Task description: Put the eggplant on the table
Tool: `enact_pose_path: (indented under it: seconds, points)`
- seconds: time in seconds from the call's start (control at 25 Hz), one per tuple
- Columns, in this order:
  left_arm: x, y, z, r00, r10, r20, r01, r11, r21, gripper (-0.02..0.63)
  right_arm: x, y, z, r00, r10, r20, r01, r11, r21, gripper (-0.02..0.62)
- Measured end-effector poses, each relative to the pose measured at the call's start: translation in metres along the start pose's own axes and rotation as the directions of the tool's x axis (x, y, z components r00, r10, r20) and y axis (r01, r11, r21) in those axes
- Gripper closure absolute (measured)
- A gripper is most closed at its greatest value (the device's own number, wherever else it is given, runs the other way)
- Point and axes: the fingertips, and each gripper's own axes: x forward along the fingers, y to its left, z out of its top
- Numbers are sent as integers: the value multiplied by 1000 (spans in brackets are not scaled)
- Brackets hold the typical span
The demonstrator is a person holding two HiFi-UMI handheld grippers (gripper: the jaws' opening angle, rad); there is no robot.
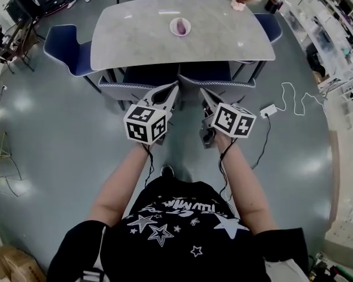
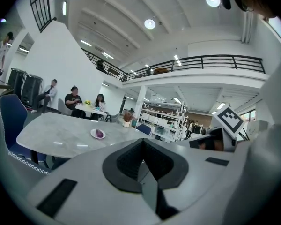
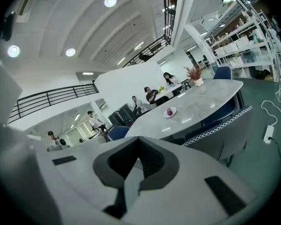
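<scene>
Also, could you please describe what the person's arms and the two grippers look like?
Both the left gripper and right gripper are light grey, tapering to pointed jaws with dark pads. Each carries a white cube with black square markers. A thin black cable runs along each forearm. The person wears a short-sleeved black T-shirt with white stars and lettering.

The head view looks steeply down from above the person, with the grey table (image 1: 165,40) well off at the top of the frame. The left gripper view rides low and tilts upward, catching that table at mid-left; the right gripper view, equally low, has it at mid-right — all three share the tabletop and its small plate (image 1: 180,26).
</scene>
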Motion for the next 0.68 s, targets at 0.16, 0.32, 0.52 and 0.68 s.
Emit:
enact_pose_path:
  seconds: [0.16,0.32,0.52,0.68]
  points:
    - [-8,-20,-3,1000,19,14,-19,1000,1,600,-18,5,-4,1000,30,-10,-30,999,-31,588]
    - [-21,-54,-10,999,43,23,-43,999,-3,599,-49,6,-14,998,60,-26,-61,997,-47,588]
    - [-35,-93,-27,997,80,18,-80,997,3,598,-85,-3,-28,996,81,-47,-83,996,-35,588]
    - [-48,-122,-37,994,104,20,-104,994,16,599,-114,-5,-35,994,96,-55,-98,994,-42,588]
